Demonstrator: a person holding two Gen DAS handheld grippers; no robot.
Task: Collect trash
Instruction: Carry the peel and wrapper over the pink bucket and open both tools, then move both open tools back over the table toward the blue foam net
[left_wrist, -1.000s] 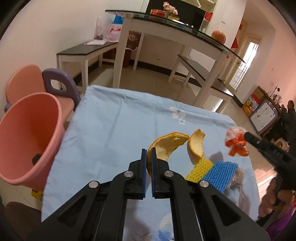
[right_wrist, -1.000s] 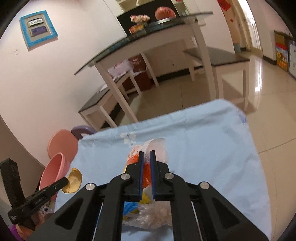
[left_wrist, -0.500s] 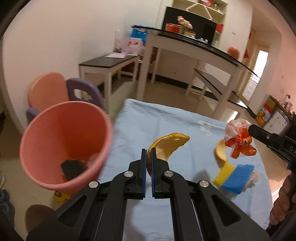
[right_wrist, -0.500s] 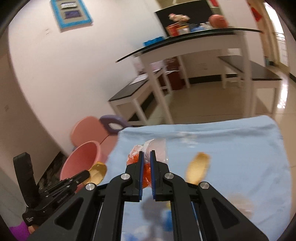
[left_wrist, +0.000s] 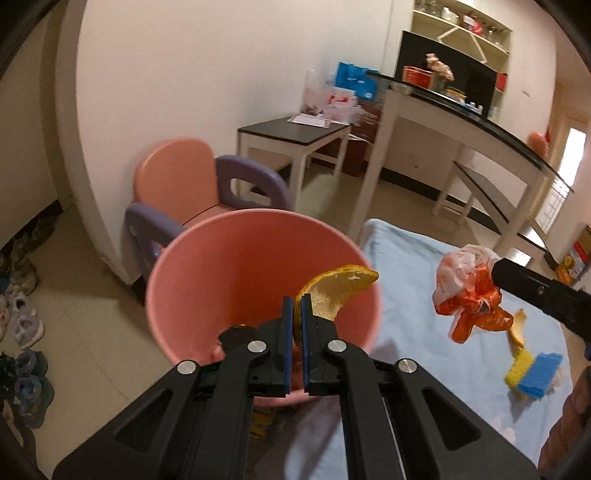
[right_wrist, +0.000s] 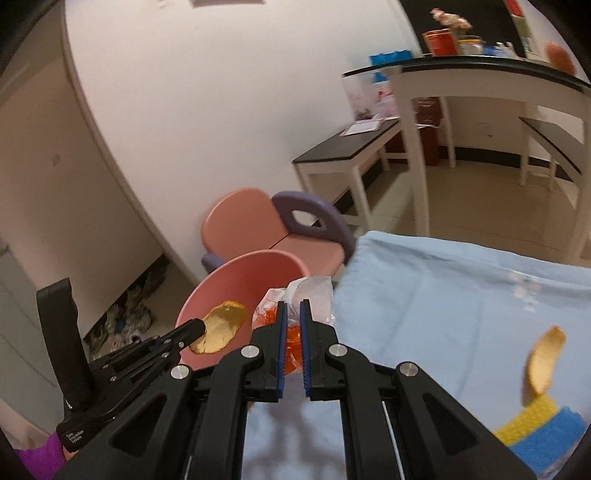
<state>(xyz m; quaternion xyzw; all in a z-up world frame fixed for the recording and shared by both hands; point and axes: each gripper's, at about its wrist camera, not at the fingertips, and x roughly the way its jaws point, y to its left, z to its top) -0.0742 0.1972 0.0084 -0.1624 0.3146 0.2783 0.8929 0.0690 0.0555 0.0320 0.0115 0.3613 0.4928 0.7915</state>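
**Both loads at the bin**

Orange peel (left_wrist: 338, 291) clamped in left gripper (left_wrist: 297, 306) fingers, over pink bin (left_wrist: 207, 280) mouth. Right gripper (right_wrist: 291, 314) fingers pinch crumpled wrapper (right_wrist: 306, 293) beside bin rim. Second peel (right_wrist: 543, 360) and sponge (right_wrist: 543, 430) lie on blue-clothed counter (right_wrist: 443, 295); pink chair (left_wrist: 177, 173) behind bin.

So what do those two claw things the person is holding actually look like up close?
Both are matte black plastic tongs. The left gripper and right gripper each have two flat fingers lined with ribbed blue pads, joined by angular black link arms with round silver pivot bolts. From the right wrist view, the left one has a tall black handle with small white lettering, beside a purple sleeve.
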